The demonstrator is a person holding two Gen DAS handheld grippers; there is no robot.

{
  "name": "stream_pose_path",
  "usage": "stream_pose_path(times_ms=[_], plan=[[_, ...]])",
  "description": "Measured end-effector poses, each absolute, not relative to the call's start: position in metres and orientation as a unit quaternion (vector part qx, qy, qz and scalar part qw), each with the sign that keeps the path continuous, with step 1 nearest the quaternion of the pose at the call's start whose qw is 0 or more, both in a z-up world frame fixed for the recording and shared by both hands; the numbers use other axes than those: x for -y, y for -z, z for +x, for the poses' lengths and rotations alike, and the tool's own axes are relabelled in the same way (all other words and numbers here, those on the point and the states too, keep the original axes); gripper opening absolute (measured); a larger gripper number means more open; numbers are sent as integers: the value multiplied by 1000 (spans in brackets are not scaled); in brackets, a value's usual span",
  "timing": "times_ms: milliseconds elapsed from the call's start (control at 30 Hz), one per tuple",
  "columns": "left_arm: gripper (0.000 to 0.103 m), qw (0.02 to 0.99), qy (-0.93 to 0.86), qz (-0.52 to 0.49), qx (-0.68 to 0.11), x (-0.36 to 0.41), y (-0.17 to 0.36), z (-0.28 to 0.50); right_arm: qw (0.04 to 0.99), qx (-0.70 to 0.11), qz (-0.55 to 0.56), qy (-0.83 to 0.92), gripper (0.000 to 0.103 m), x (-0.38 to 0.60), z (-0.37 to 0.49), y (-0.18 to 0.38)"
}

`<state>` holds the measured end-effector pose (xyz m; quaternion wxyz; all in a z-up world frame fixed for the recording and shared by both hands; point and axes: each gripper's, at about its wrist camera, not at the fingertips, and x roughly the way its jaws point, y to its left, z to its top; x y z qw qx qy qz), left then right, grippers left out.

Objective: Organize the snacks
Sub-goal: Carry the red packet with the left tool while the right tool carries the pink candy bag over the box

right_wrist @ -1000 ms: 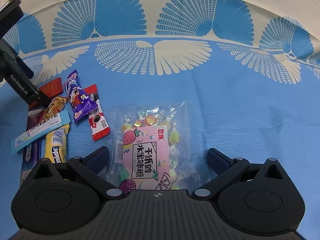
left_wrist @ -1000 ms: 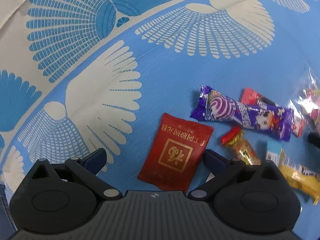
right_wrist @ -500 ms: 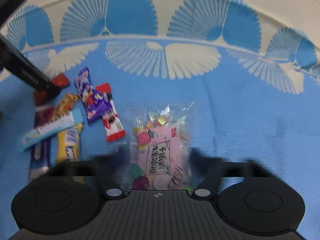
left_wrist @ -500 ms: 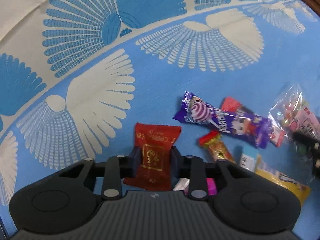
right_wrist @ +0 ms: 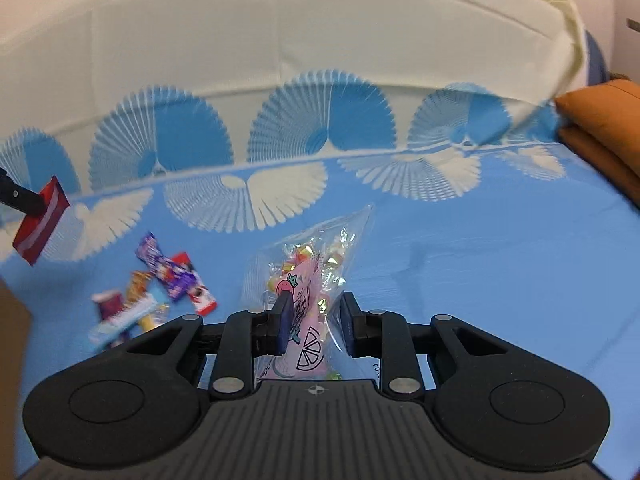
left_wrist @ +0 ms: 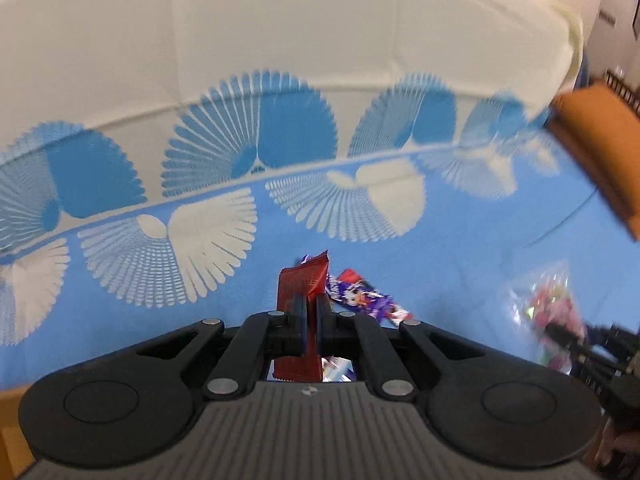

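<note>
My left gripper (left_wrist: 312,300) is shut on a red foil packet (left_wrist: 303,280), held upright off the blue cloth; the right wrist view shows the same packet (right_wrist: 40,220) hanging at the far left. My right gripper (right_wrist: 314,312) has its jaws closing on a clear bag of fruit candies (right_wrist: 316,256) with a pink label, lifted and tilted, pads pressing its sides. The left wrist view shows this bag (left_wrist: 548,304), blurred, at the right. A purple lollipop wrapper (right_wrist: 164,272) and several small snack bars (right_wrist: 132,312) lie on the cloth at the left.
The blue tablecloth (right_wrist: 480,260) with white and blue fan patterns turns cream at the far side. An orange cushion (right_wrist: 600,120) sits at the right edge. A brown edge (right_wrist: 12,320) shows at the left border.
Both grippers closed, the left on the red packet and the right on the candy bag, then rose off the cloth with them. Both views now tilt up toward the far edge.
</note>
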<state>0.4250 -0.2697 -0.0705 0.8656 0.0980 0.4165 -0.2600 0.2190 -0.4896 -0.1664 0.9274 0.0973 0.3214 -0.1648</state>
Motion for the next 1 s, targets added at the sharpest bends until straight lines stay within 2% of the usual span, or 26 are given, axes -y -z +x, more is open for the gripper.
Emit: stream_pose_path(times_ms=[200, 367, 700, 1000], plan=[[4, 882, 256, 67, -391, 218, 14, 337, 937, -297, 125, 133, 28, 445, 154, 110], [4, 881, 255, 51, -395, 166, -9, 241, 946, -289, 127, 70, 28, 386, 100, 73], [4, 896, 185, 21, -403, 47, -9, 111, 940, -322, 104, -46, 28, 275, 30, 43], [4, 903, 150, -12, -402, -17, -2, 67, 932, -345, 61, -93, 28, 213, -1, 37]])
